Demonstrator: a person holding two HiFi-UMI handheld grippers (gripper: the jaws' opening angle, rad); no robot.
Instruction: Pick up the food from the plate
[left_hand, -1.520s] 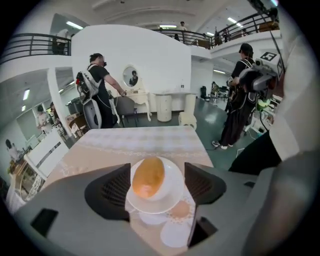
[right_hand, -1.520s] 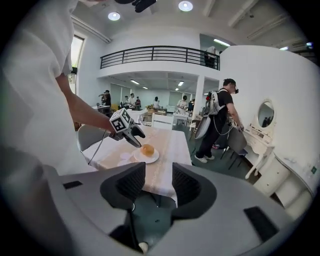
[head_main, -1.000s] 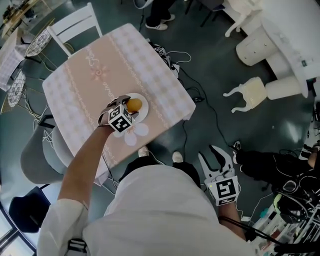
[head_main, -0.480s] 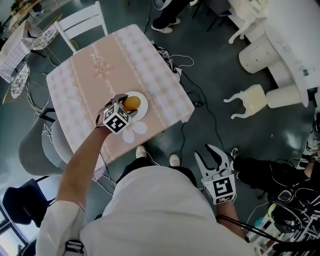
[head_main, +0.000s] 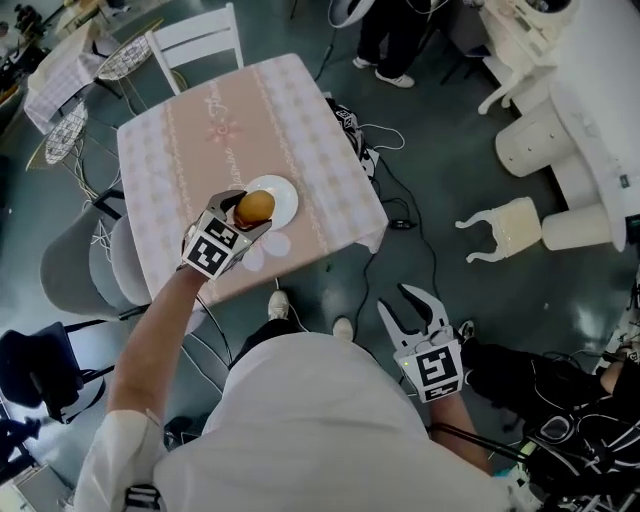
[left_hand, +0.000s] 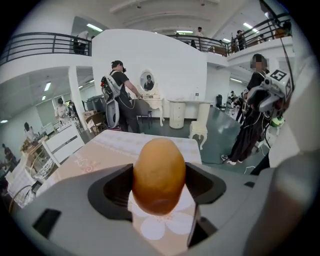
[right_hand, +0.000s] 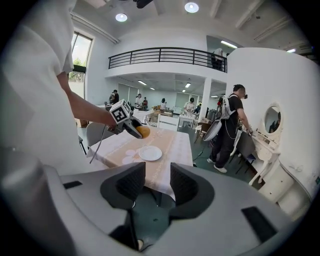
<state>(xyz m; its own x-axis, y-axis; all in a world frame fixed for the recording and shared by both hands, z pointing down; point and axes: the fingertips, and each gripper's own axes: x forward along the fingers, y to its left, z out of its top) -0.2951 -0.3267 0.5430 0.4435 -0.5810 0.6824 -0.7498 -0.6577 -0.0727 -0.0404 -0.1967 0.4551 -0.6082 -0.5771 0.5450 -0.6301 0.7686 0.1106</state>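
An egg-shaped, orange-brown piece of food (head_main: 255, 206) is clamped between the jaws of my left gripper (head_main: 250, 214), which is shut on it. In the left gripper view the food (left_hand: 159, 175) fills the gap between the two dark pads. The right gripper view shows the food (right_hand: 143, 131) held up in the air, above and to the left of the white plate (right_hand: 150, 153). The plate (head_main: 282, 198) lies bare on the pink checked table (head_main: 200, 130). My right gripper (head_main: 408, 306) hangs open low at my right side, over the floor, with nothing between its jaws (right_hand: 151, 186).
A white chair (head_main: 197, 42) stands at the table's far side and grey chairs (head_main: 75, 270) at its left. Cables (head_main: 395, 190) trail over the dark floor right of the table. White furniture parts (head_main: 505, 230) lie further right. People stand beyond the table.
My left gripper has come up off the plate with the food in its jaws. The right gripper has stayed low and open.
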